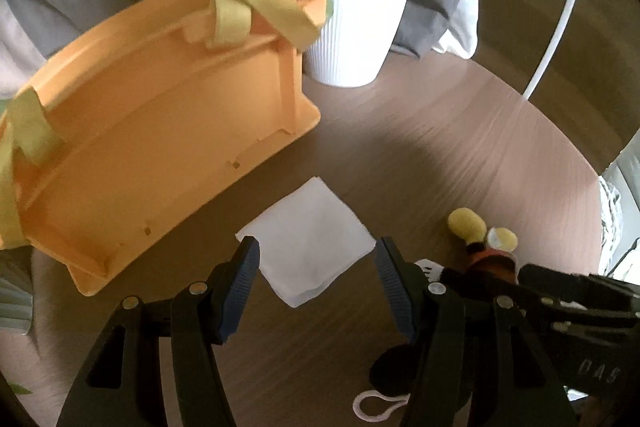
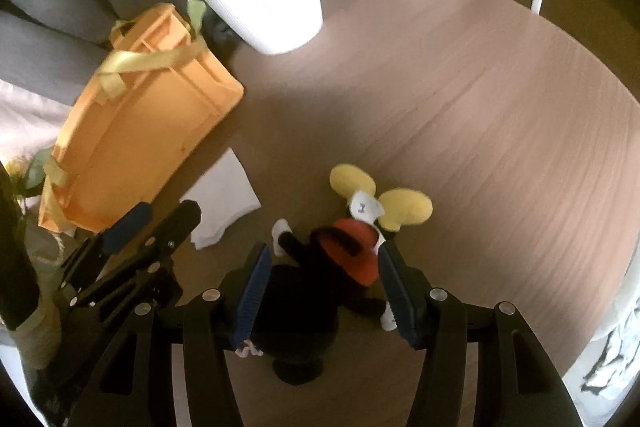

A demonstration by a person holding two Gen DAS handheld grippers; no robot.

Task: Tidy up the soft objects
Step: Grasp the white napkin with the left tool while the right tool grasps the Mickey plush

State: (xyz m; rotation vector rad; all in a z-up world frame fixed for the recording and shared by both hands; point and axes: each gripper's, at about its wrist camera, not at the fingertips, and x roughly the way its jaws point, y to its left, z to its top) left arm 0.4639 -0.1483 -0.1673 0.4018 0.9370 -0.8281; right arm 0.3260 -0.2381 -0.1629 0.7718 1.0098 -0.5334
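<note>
Plush mouse toy [image 2: 320, 267], black-bodied with red shorts and yellow shoes, lies on the round wooden table [image 2: 500, 115], its dark torso sitting between the spread fingers of the right gripper [image 2: 324, 291]; the blue pads [image 2: 252, 295] stand apart on either side of it and do not appear to press it, so that gripper is open around the toy. Its yellow shoes point away from the gripper, out past the fingertips. Just beside the toy, on the side toward the orange crate [image 1: 160, 115], lies a folded white cloth [image 1: 308, 247]. The left gripper [image 1: 316, 283] is also open, empty, its fingertips poised on either side of the near part of the cloth; whether they touch it I cannot tell. The crate, with yellow straps, lies tilted on the table just beyond the cloth, and a white ribbed plant pot [image 1: 356, 27] stands beside the crate's far end, well apart from the toy. A small white loop [image 1: 376, 403] lies near the toy's dark head.
</note>
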